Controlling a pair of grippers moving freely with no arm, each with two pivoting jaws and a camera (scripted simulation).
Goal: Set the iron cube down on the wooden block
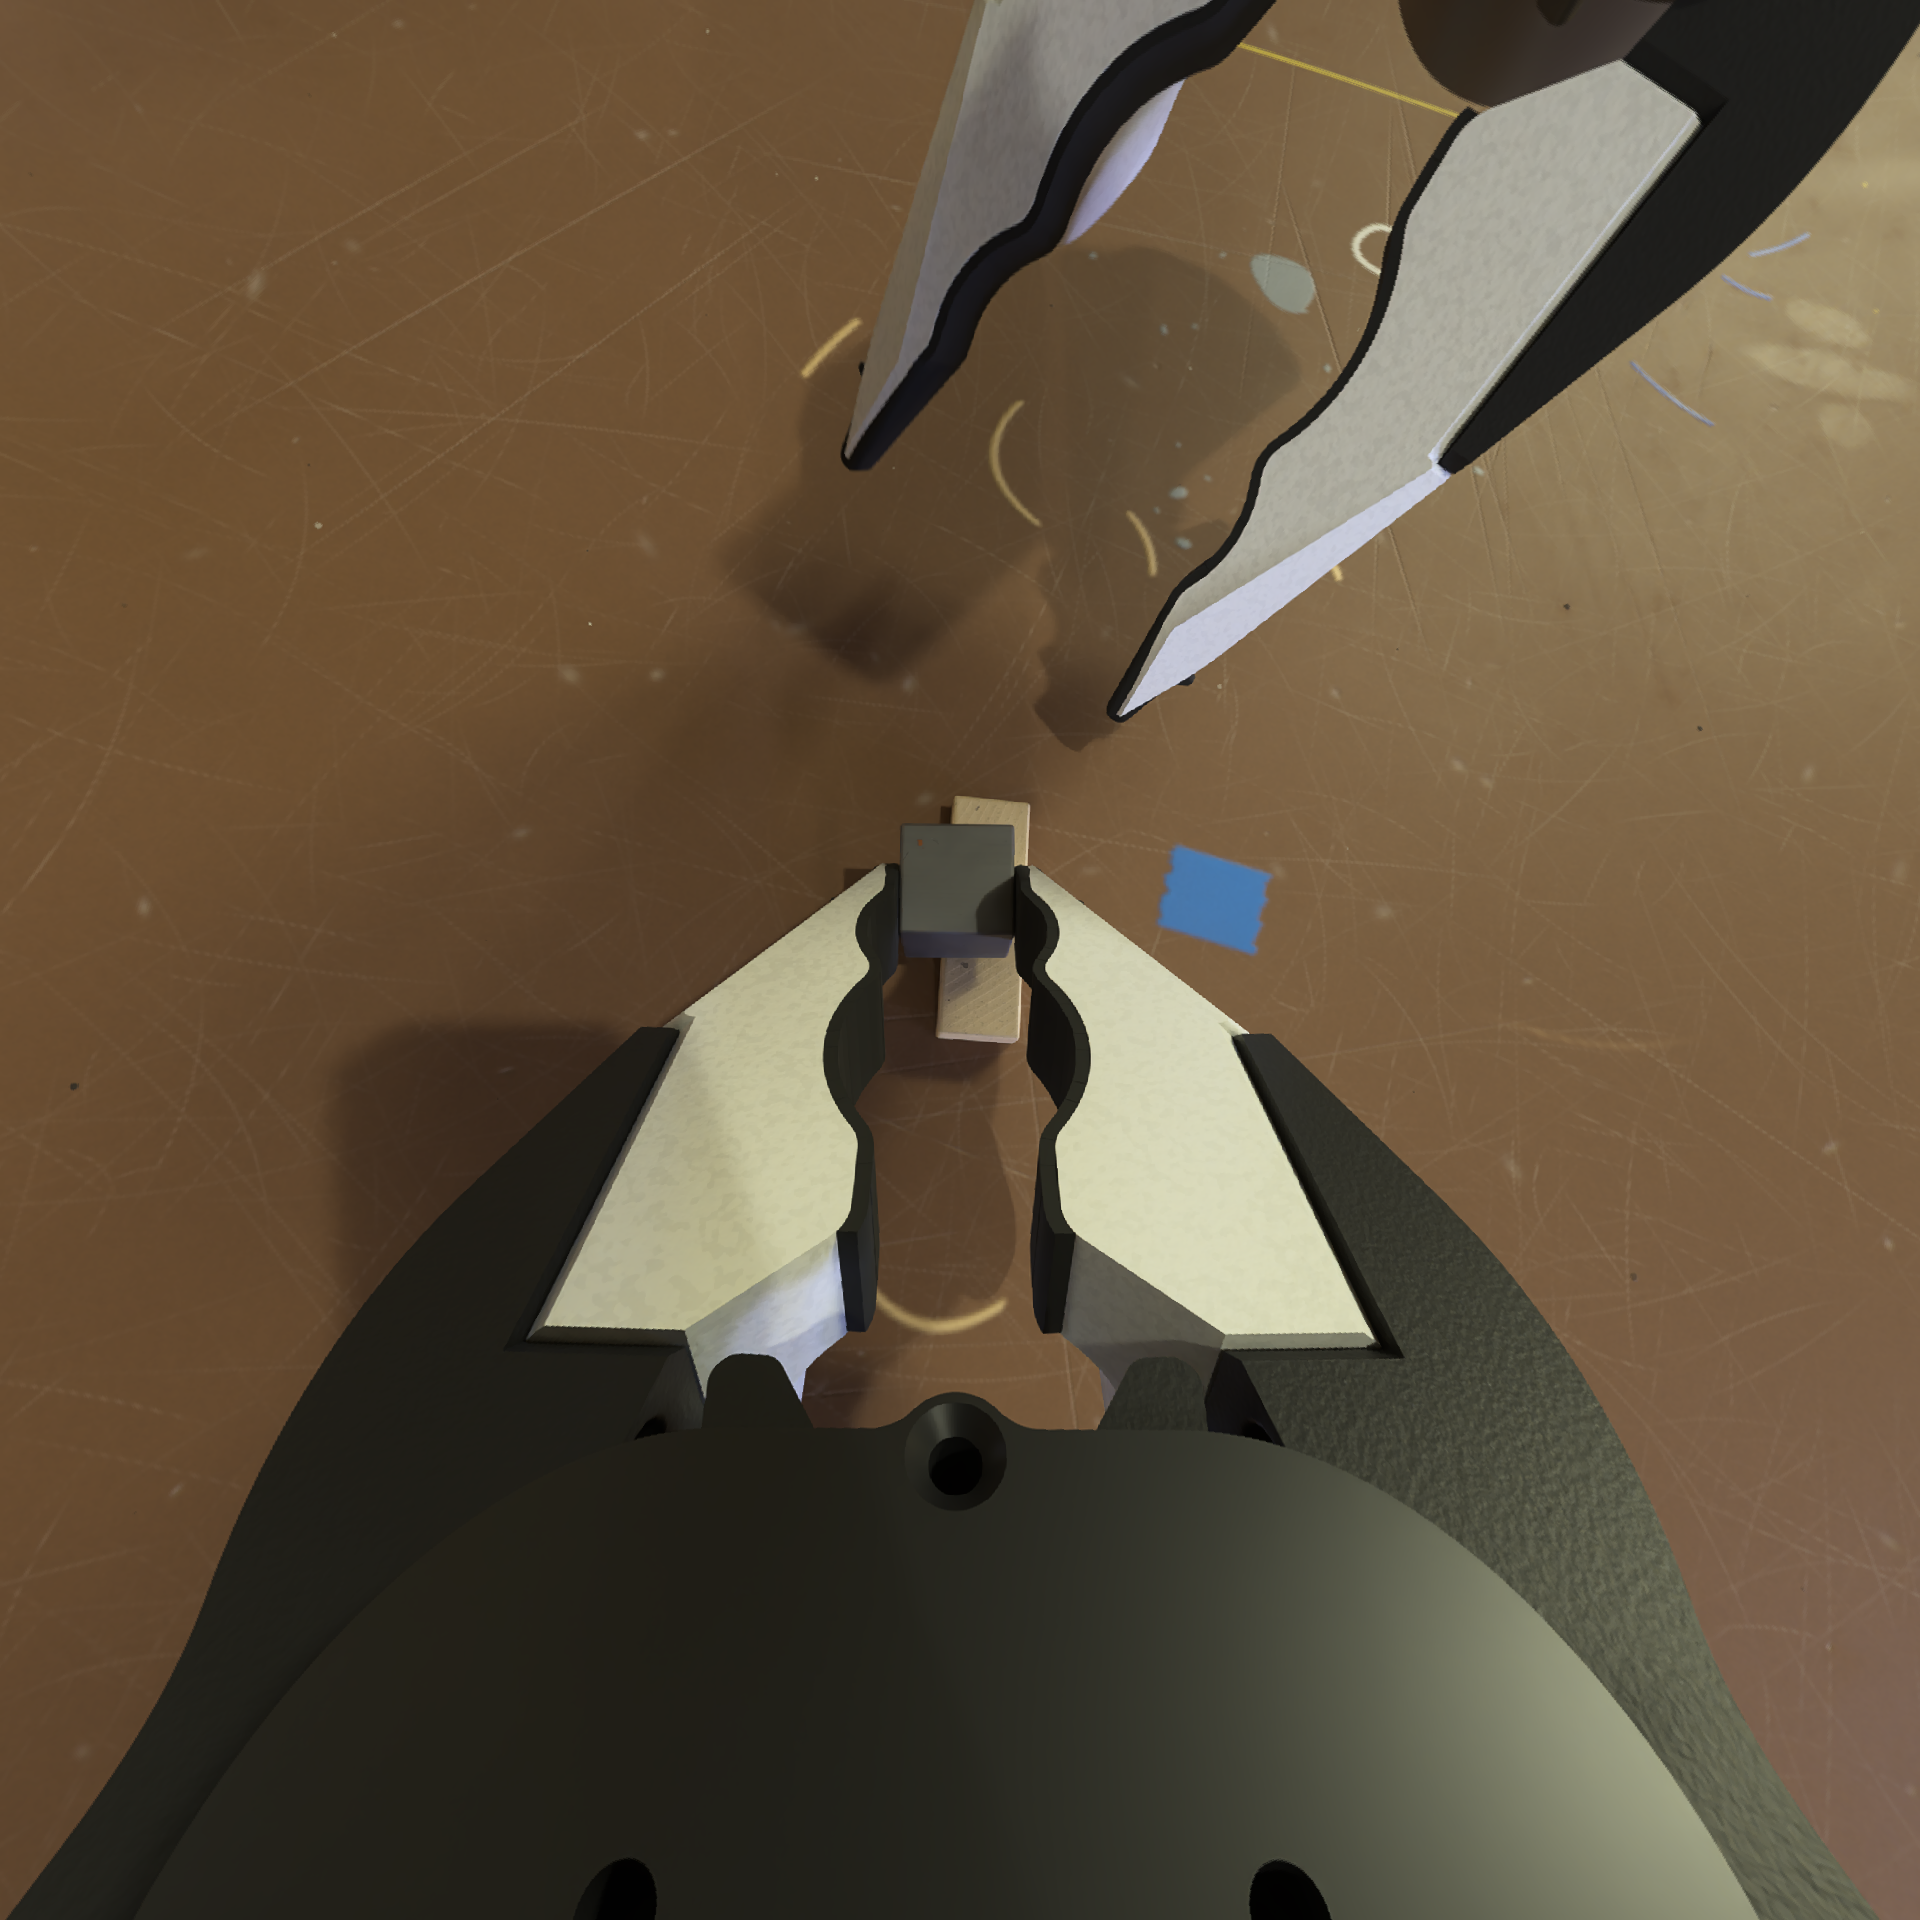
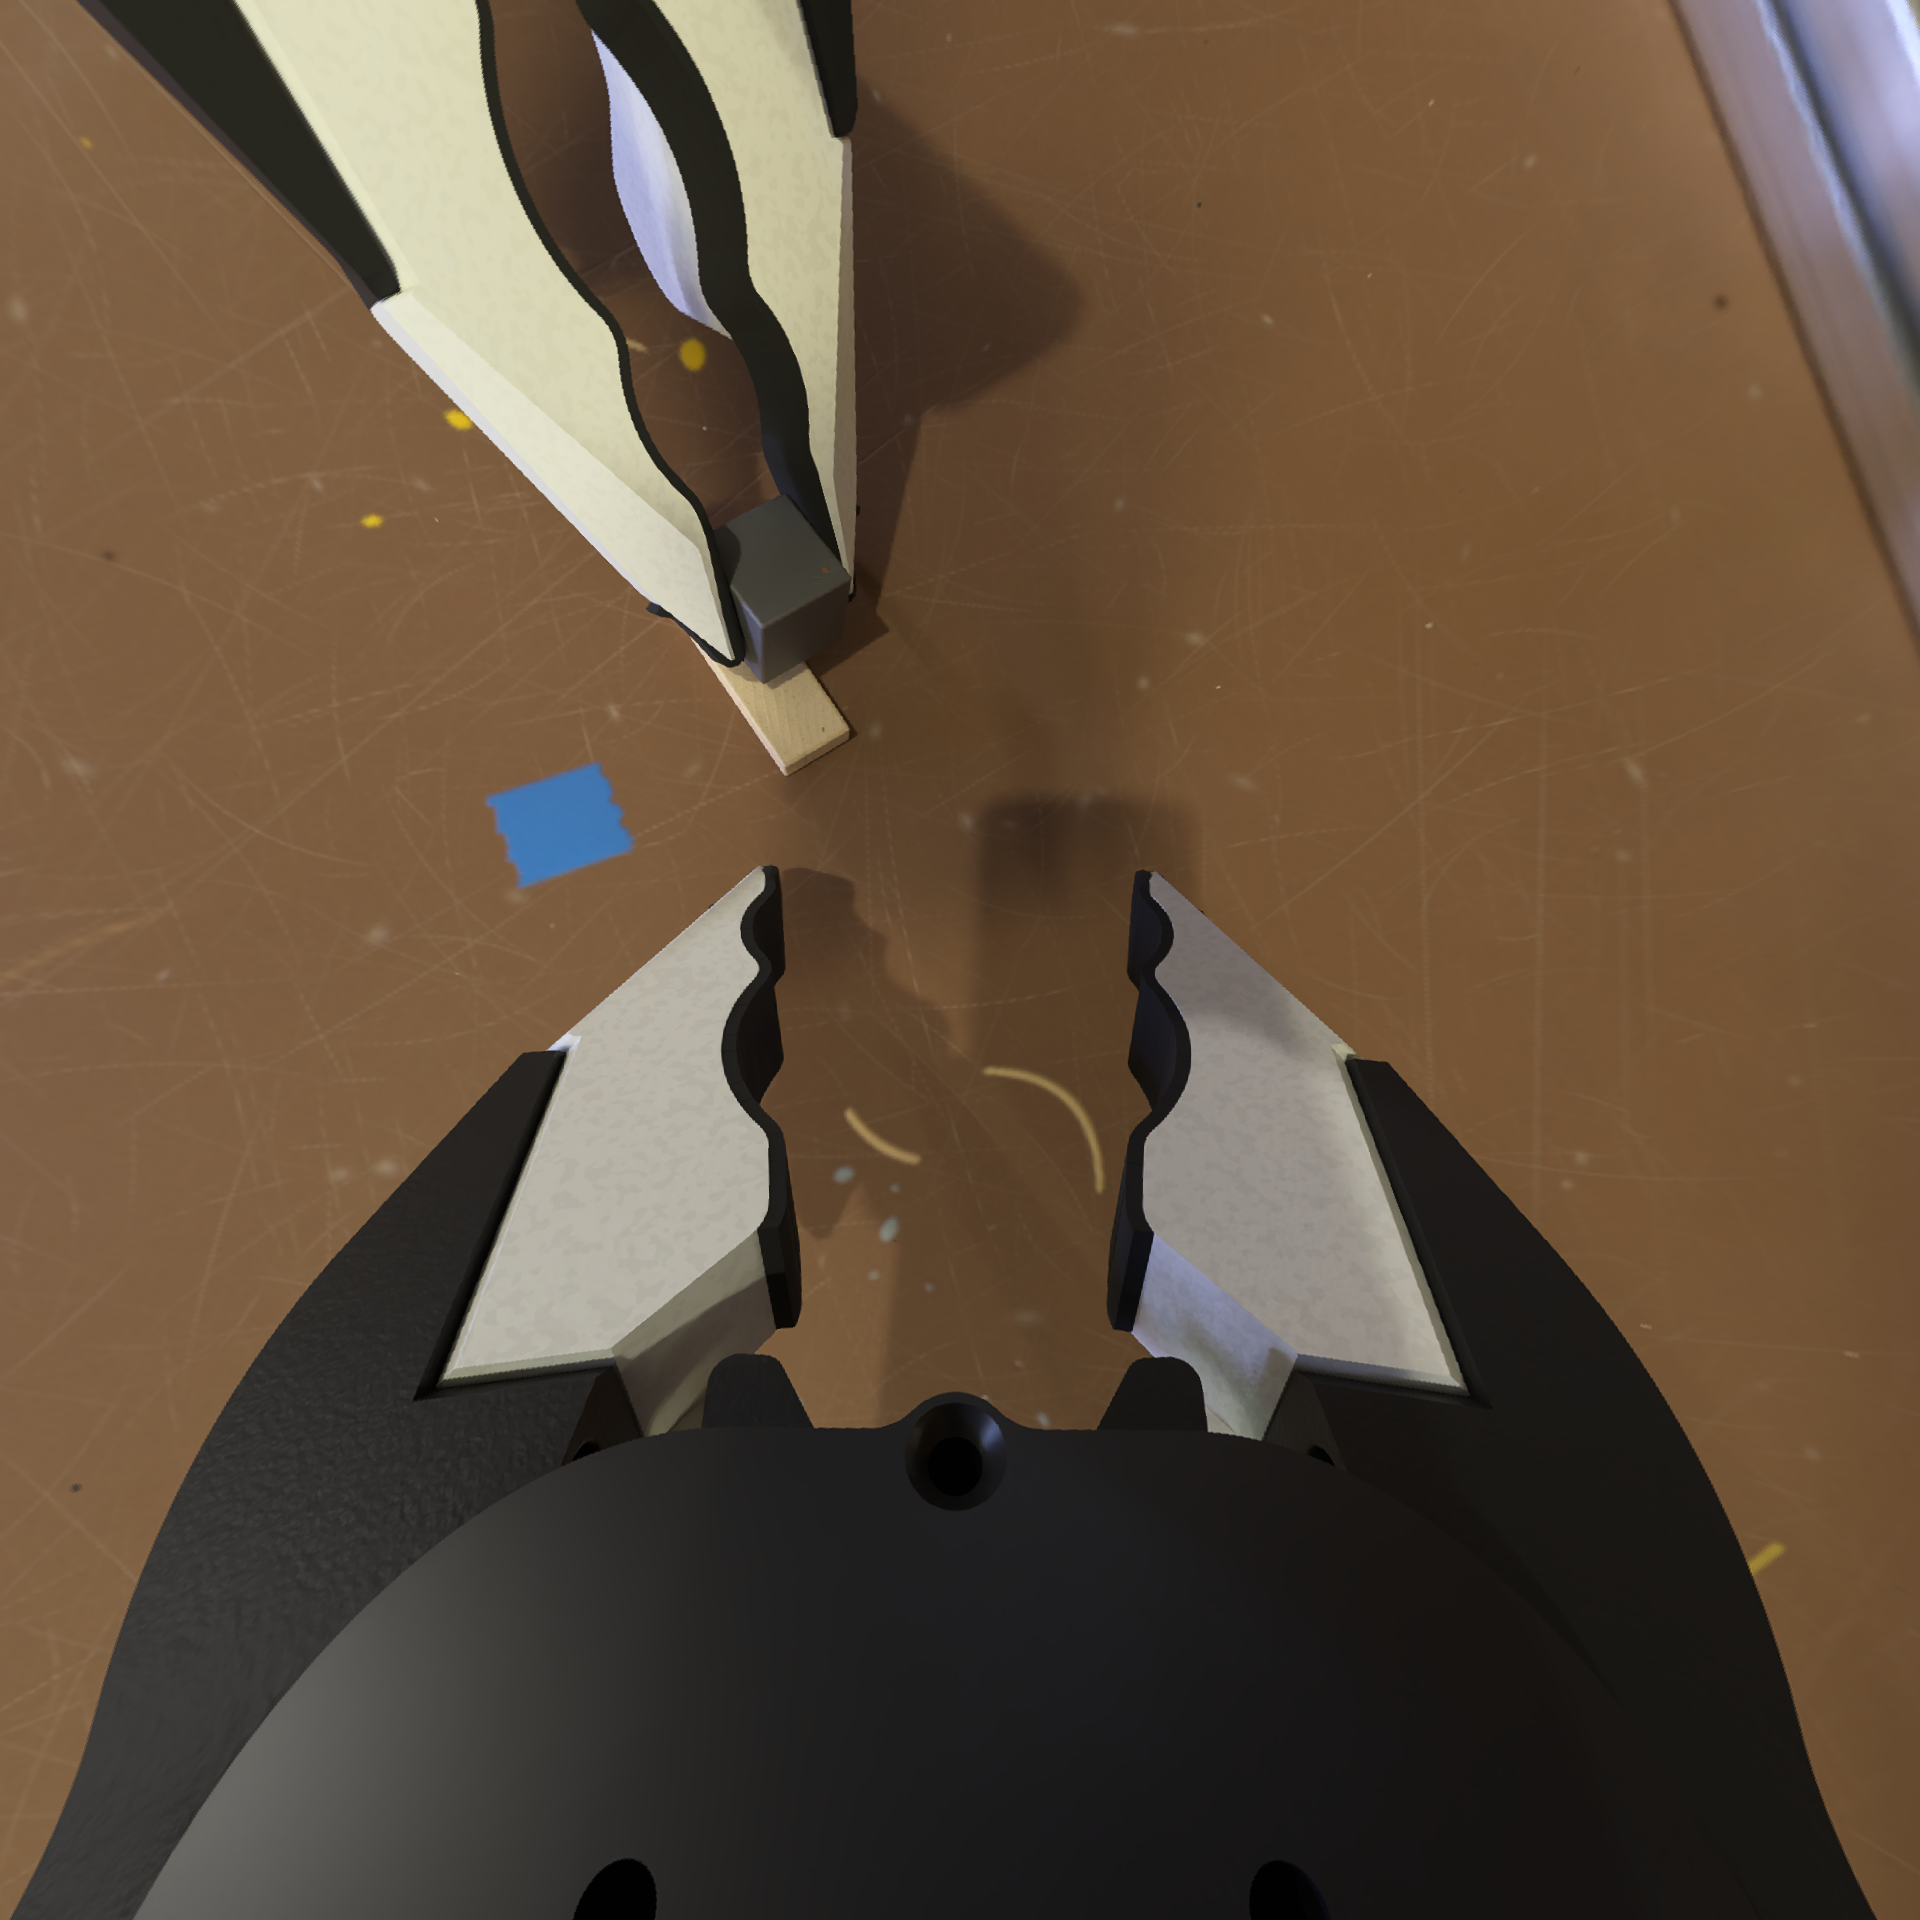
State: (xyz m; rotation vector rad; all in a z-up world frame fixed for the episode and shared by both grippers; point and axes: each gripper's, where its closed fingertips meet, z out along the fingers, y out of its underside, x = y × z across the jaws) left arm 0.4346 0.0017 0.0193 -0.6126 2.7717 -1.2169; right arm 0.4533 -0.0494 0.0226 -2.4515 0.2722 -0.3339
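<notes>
The dark grey iron cube (image 1: 954, 878) sits between the fingertips of my left gripper (image 1: 954, 896), which is shut on it. The cube is directly over the thin, pale wooden block (image 1: 980, 1003), which lies flat on the brown table. The block's ends stick out beyond the cube on both sides. In the right wrist view the cube (image 2: 787, 594) sits at or just above the block (image 2: 802, 724), and I cannot tell whether they touch. The left gripper (image 2: 787, 625) reaches down from the top there. My right gripper (image 2: 956, 883) is open and empty, a short way from the block; it also shows in the left wrist view (image 1: 987, 584).
A blue tape patch (image 1: 1214, 899) lies on the table beside the block and also shows in the right wrist view (image 2: 561, 824). The scratched brown tabletop (image 2: 1351, 623) has paint specks. A grey metal rail (image 2: 1849, 208) runs along the table's edge at the top right.
</notes>
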